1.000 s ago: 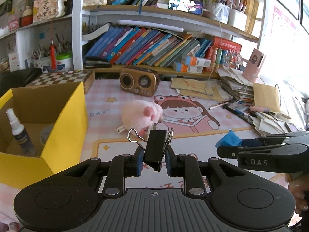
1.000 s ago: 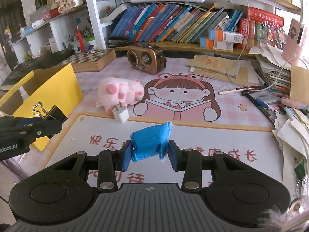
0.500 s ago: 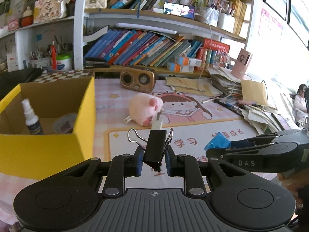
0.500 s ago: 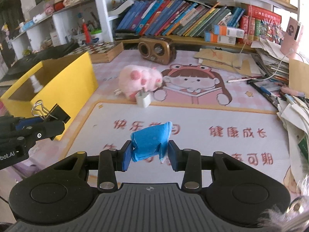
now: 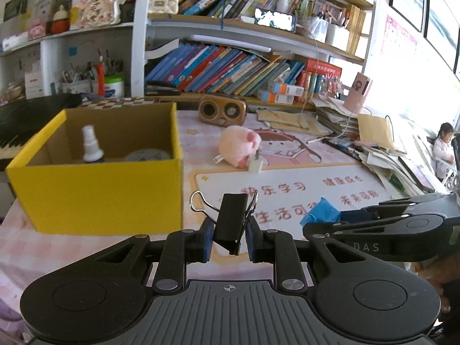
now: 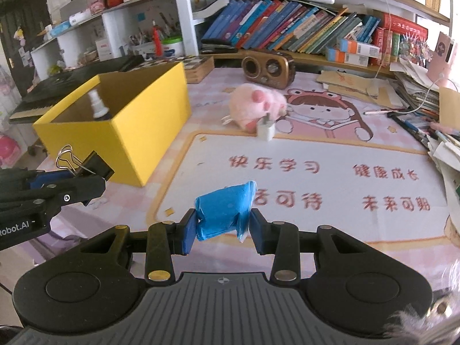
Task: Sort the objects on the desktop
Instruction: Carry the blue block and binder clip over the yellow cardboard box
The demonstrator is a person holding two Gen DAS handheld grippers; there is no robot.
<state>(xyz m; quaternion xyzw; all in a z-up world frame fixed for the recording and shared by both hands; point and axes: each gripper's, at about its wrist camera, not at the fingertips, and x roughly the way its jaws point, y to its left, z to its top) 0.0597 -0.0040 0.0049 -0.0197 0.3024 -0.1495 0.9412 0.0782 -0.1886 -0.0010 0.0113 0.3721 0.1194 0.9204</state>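
While the left gripper [image 5: 229,234] is clamped on a black binder clip [image 5: 231,220] with the yellow box [image 5: 97,192] ahead to its left (clearly the nearer hand), the right wrist view shows the right gripper [image 6: 221,224] squeezing a blue packet [image 6: 224,210], box [image 6: 149,123] far off left.

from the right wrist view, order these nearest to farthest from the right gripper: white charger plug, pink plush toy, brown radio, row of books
1. white charger plug, on the mat ahead of the right gripper
2. pink plush toy, just behind the plug, touching it
3. brown radio, at the desk's back edge
4. row of books, on the shelf behind the radio
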